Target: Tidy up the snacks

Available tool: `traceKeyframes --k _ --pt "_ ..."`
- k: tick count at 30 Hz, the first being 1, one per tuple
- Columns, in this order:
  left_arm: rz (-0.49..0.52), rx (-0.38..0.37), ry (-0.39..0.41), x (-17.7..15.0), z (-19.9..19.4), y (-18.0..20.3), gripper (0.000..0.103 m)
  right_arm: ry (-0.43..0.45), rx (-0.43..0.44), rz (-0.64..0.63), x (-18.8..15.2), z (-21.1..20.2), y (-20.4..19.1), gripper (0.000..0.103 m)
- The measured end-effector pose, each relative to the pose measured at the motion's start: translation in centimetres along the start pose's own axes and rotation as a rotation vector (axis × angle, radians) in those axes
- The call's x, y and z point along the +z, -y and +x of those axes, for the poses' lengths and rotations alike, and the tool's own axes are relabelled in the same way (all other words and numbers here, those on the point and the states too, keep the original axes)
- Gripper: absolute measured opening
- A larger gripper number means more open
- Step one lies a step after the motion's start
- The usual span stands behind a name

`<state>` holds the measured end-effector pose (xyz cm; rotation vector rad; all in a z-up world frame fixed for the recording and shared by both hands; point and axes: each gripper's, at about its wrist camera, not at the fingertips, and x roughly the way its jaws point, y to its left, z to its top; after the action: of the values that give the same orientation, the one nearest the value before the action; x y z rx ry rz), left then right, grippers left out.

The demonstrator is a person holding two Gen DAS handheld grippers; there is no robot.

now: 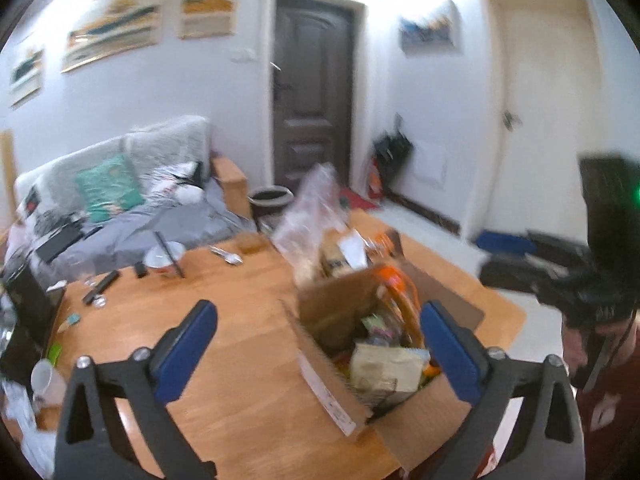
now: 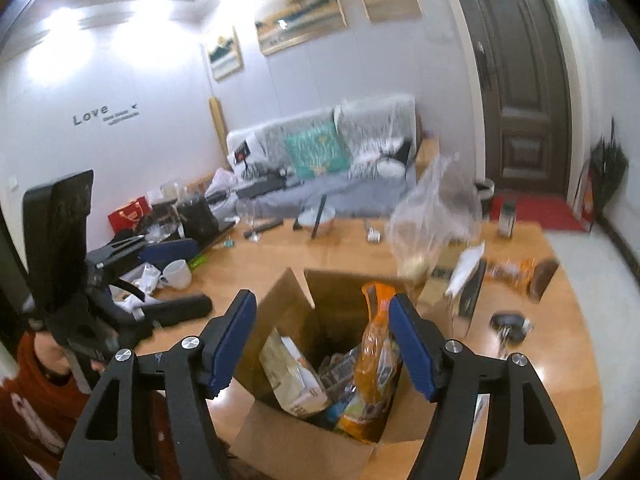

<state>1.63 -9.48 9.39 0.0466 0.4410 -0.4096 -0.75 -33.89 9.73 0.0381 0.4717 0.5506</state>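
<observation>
Both grippers, left (image 1: pixel 318 344) & right (image 2: pixel 323 338), fingers spread, empty, over open snack box (image 2: pixel 296 300).

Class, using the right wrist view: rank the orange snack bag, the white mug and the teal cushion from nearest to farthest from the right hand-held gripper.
1. Orange snack bag: in the cardboard box, just beyond the right hand-held gripper.
2. White mug: lying on the table, far left.
3. Teal cushion: on the sofa by the back wall.

"Love" stands in dark letters on the wall (image 2: pixel 120 92) at about nine o'clock in the right wrist view; the smaller lettering (image 2: pixel 122 117) beside it is illegible.
</observation>
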Motion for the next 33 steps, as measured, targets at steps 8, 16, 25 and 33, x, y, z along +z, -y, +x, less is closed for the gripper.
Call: traceKeyframes --k 8,16,25,33 --pt "-0.172 0.171 0.143 -1.5 -5.7 -3.1 0.102 0.212 -0.058 -0.108 -1.3 -3.1 -4.8 0.098" --pt "-0.196 0.319 0.162 -3.8 -7.0 -4.5 0.102 0.297 -0.138 -0.102 -2.9 -3.0 -7.4 0.103" --pt "-0.19 0.373 0.154 -5.2 -7.1 -5.2 0.102 0.258 -0.126 -0.113 -3.5 -1.4 -7.7 0.103" --pt "-0.185 0.391 0.141 -5.6 -6.8 -5.4 0.102 0.255 -0.118 -0.13 -3.3 -1.0 -8.1 0.103"
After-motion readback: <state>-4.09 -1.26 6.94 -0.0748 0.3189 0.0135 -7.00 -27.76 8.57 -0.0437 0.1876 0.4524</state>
